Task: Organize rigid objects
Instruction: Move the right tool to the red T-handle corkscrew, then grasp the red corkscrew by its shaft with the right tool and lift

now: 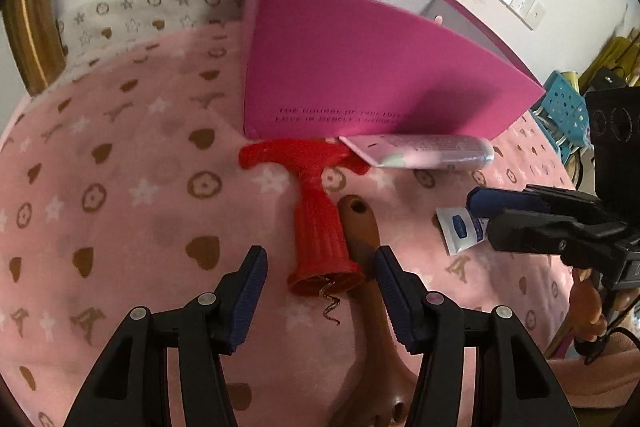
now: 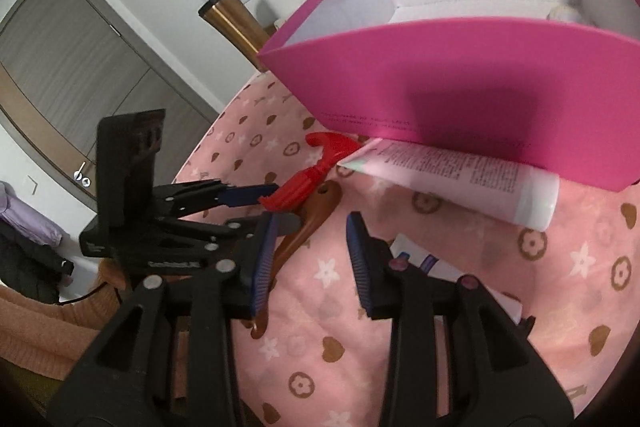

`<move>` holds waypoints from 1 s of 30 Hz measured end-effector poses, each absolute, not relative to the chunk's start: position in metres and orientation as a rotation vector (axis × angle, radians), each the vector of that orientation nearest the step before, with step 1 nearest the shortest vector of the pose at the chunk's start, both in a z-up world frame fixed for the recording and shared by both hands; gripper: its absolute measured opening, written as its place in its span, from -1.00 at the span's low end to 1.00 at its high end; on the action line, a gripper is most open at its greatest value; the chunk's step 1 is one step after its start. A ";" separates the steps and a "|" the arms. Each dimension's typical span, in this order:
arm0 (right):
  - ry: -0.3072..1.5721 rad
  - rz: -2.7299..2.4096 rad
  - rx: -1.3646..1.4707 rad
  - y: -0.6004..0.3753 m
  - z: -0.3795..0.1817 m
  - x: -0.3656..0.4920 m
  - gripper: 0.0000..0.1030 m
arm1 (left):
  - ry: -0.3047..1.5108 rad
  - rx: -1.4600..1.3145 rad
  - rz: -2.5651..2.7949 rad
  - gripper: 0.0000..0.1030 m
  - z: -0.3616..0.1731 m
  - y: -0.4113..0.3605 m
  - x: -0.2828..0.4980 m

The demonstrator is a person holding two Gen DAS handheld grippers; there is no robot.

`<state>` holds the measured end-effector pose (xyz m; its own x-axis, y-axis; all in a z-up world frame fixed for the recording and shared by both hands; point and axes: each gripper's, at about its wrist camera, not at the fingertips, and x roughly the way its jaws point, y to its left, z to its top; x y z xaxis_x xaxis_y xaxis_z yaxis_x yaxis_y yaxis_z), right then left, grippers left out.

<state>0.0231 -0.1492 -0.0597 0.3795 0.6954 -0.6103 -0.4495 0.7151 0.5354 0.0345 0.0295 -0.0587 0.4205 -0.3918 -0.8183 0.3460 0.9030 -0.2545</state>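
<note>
Two grippers open, left gripper (image 1: 320, 281) straddling red corkscrew (image 1: 318, 227); right gripper (image 2: 310, 259) empty

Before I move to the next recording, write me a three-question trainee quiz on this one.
1. True or false: the red corkscrew lies between the left gripper's open fingers.
2. Which object rests against the front of the pink box?
A. the pink-and-white tube
B. the brown wooden spoon
C. the small white tube
3. Fill in: the right gripper is open above the patterned pink ____.

Key: 1 true, with the pads not yet pressing on it; 2 A; 3 cloth.
</note>
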 end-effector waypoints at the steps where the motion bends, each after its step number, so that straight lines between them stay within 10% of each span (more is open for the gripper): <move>1: 0.927 0.744 0.300 -0.149 -0.061 0.023 -0.26 | 1.040 -0.049 -0.465 0.04 -0.059 0.029 0.034; 6: 0.950 0.752 0.309 -0.143 -0.067 0.025 -0.26 | 1.041 -0.067 -0.489 -0.30 -0.056 0.029 0.033; 30: 1.047 0.851 0.452 -0.127 -0.092 0.045 -0.26 | 0.954 -0.043 -0.601 -0.30 -0.044 0.021 -0.015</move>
